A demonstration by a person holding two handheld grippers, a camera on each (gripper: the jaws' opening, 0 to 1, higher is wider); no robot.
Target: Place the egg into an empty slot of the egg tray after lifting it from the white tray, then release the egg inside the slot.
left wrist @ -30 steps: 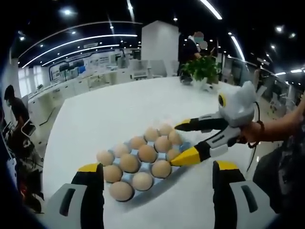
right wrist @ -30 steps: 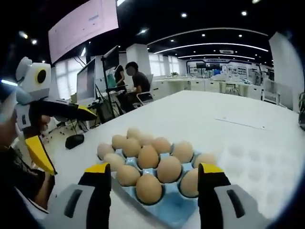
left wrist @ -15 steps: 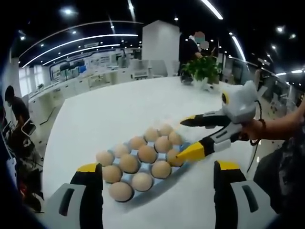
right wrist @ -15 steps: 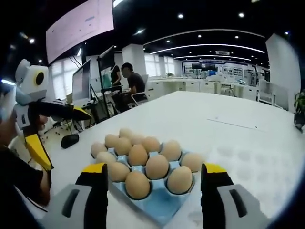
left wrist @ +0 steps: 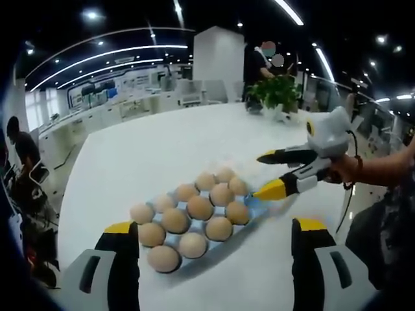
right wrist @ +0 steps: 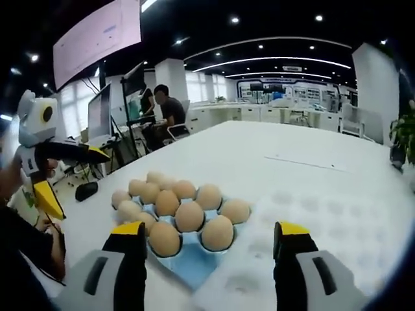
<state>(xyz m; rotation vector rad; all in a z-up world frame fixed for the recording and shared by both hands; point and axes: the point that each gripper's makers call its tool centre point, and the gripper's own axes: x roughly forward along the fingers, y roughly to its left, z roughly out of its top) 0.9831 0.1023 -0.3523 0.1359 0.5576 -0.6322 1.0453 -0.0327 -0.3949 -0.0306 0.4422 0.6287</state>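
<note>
Two views look across a broad white tabletop [left wrist: 149, 149]. On it sits a blue moulded egg tray [right wrist: 194, 272] filled with brown eggs [left wrist: 200, 207], just beside a white moulded tray [right wrist: 305, 220] with shallow hollows. Spread wide and holding nothing, the right gripper [left wrist: 275, 173] hovers near the blue tray's corner. Likewise spread and unloaded, the left gripper [right wrist: 65, 181] hangs off the tabletop's edge. A potted green plant [left wrist: 275, 94] stands at the far end.

No legible text, labels, brands or nos. in either view. Wall screen [right wrist: 97, 37], right gripper view: faint marks, too blurred to read.
</note>
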